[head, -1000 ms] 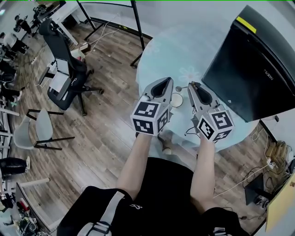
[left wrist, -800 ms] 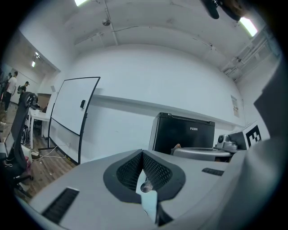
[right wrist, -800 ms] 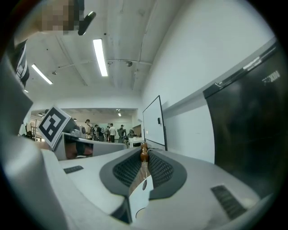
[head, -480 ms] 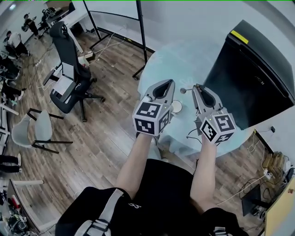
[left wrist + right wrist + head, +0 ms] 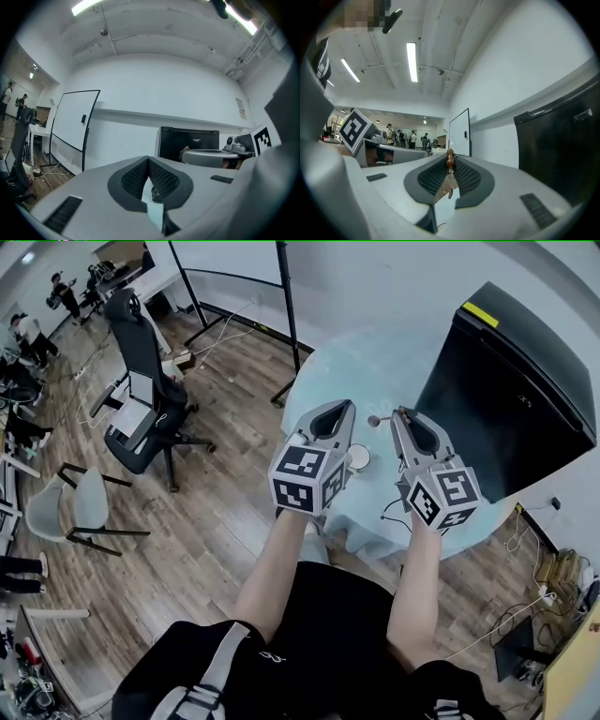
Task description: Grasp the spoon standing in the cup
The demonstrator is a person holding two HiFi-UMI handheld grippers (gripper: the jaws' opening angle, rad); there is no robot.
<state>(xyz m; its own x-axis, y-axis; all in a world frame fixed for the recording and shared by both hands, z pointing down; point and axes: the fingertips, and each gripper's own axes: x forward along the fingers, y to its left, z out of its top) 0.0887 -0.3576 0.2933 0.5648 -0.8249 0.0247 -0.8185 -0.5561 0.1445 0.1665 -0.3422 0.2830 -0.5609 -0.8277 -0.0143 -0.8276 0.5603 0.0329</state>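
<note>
An open-plan office or lab: a wheeled office chair [image 5: 128, 332] on wood flooring at left, people [image 5: 64, 292] by desks upper left, a standing whiteboard [image 5: 72, 124], and ceiling strip lights [image 5: 411, 61].

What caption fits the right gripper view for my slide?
Right gripper shut on the brown-tipped spoon, black cabinet at right.

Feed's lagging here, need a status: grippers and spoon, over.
Right gripper shut on spoon, pinched at the jaw tips. Left gripper shut, empty. Spoon looks lifted out of the cup. Nothing in the way.
</note>
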